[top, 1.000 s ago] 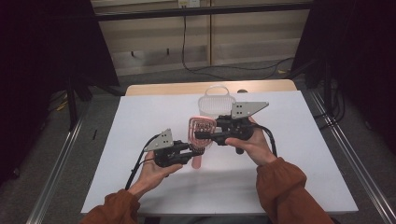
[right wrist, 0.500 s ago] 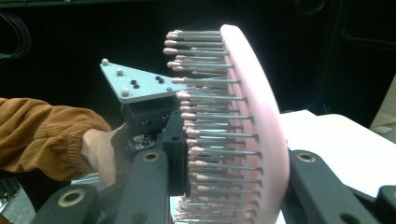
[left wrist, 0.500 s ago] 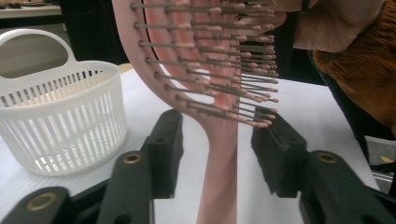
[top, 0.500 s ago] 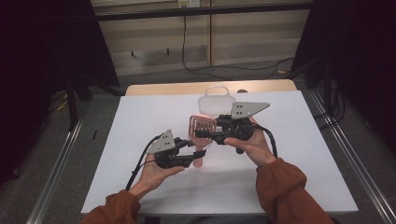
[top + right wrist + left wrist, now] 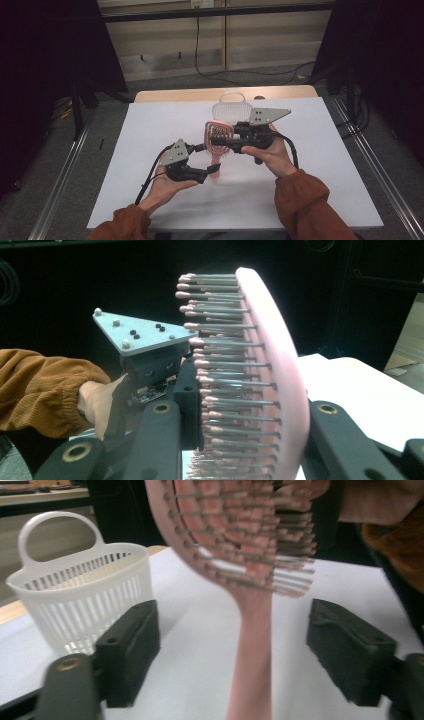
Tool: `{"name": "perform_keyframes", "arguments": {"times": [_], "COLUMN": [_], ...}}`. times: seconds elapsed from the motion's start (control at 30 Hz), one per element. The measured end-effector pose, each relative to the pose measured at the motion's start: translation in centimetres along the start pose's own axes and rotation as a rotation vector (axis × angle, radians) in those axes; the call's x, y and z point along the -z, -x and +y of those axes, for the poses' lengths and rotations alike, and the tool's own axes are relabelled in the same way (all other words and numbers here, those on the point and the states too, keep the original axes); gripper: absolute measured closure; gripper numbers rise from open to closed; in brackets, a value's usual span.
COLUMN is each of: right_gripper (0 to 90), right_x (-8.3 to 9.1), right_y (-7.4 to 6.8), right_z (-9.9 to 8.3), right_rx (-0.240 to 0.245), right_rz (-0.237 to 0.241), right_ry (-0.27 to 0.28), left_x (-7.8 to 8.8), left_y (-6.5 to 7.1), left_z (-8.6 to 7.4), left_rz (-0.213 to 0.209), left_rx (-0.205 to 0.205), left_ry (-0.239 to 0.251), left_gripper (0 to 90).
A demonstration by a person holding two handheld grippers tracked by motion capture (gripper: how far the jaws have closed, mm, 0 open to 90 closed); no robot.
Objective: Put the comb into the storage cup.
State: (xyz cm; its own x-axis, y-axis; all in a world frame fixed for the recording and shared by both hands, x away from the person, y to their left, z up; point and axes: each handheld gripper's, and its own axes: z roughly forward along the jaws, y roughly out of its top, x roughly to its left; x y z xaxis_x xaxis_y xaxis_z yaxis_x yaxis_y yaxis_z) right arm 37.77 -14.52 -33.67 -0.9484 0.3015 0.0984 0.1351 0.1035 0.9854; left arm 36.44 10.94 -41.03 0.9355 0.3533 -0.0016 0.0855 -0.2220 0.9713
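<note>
A pink hairbrush [image 5: 219,134] is held above the white table, bristles up in the high view. My right gripper [image 5: 228,143] is shut on its head, with one pad against the bristles and the other on the smooth back [image 5: 272,380]. My left gripper [image 5: 208,172] sits at the brush handle [image 5: 252,645]. Its jaws have just been opening, and the handle now stands between the two pads [image 5: 131,647] with a gap on each side. A white slotted basket [image 5: 231,104] with a loop handle stands behind the brush.
The white table top [image 5: 150,130] ends at a wooden strip at the back. In the left gripper view the basket [image 5: 85,595] is to the left of the brush. The left gripper's grey plate [image 5: 137,332] and the hand that holds it appear in the right gripper view.
The left gripper's jaws have opened off the brush handle. Both hands and the brush have kept their places.
</note>
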Motion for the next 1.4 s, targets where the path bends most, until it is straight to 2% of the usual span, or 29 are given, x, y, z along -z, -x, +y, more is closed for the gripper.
{"name": "perform_keyframes", "arguments": {"times": [0.13,0.23,0.37,0.47,0.57,0.67,0.77,0.87,1.0,1.03,1.1,1.13,1.17,1.2,1.33,1.4], "right_gripper": [64.4,64.4,64.3,64.4,64.4,64.4,64.4,64.4,64.3,64.3,64.4,64.3,64.4,64.4,64.4,64.4], "right_x": [0.3,0.5,0.6,0.8,0.9,1.0,1.1,1.2,1.4,1.4,1.4,1.5,1.5,1.5,1.7,1.7], "right_y": [0.1,0.1,0.0,0.0,0.1,0.1,0.2,0.3,0.4,0.4,0.5,0.6,0.7,0.8,1.0,1.1], "right_z": [0.1,0.2,0.4,0.5,0.5,0.5,0.6,0.7,0.7,0.8,0.8,0.9,0.9,1.0,1.4,1.4], "right_rx": [-0.003,0.001,0.004,0.000,-0.001,-0.001,0.002,-0.003,-0.007,-0.007,-0.012,-0.012,-0.012,-0.013,-0.010,-0.009], "right_rz": [-0.015,-0.035,-0.055,-0.074,-0.091,-0.104,-0.127,-0.134,-0.146,-0.148,-0.155,-0.162,-0.167,-0.170,-0.185,-0.193], "right_ry": [0.008,0.014,0.014,0.019,0.026,0.029,0.027,0.030,0.034,0.036,0.038,0.034,0.035,0.039,0.041,0.041], "left_x": [0.3,0.5,1.2,1.8,2.4,3.3,4.4,5.7,7.0,7.2,7.6,7.8,8.0,8.2,9.2,9.7], "left_y": [-0.3,-0.4,-0.5,-0.4,-0.5,-0.5,-0.5,-0.6,-1.0,-1.1,-1.2,-1.3,-1.4,-1.3,-1.2,-1.1], "left_z": [-0.1,0.0,0.2,0.2,0.0,-0.1,-0.1,-0.2,-0.5,-0.5,-0.6,-0.6,-0.6,-0.6,-0.7,-1.1], "left_rz": [0.052,0.093,0.104,0.136,0.135,0.174,0.197,0.232,0.274,0.285,0.282,0.281,0.289,0.302,0.323,0.327], "left_rx": [0.014,0.027,0.033,0.026,0.056,0.068,0.085,0.071,0.077,0.082,0.127,0.120,0.090,0.081,0.112,0.154], "left_ry": [0.001,0.013,0.022,0.050,0.051,0.046,0.075,0.087,0.102,0.098,0.090,0.091,0.094,0.096,0.101,0.128], "left_gripper": [9.1,6.4,4.0,3.5,2.4,2.7,2.6,2.4,2.0,1.9,1.8,1.8,1.8,1.7,1.5,1.9]}}
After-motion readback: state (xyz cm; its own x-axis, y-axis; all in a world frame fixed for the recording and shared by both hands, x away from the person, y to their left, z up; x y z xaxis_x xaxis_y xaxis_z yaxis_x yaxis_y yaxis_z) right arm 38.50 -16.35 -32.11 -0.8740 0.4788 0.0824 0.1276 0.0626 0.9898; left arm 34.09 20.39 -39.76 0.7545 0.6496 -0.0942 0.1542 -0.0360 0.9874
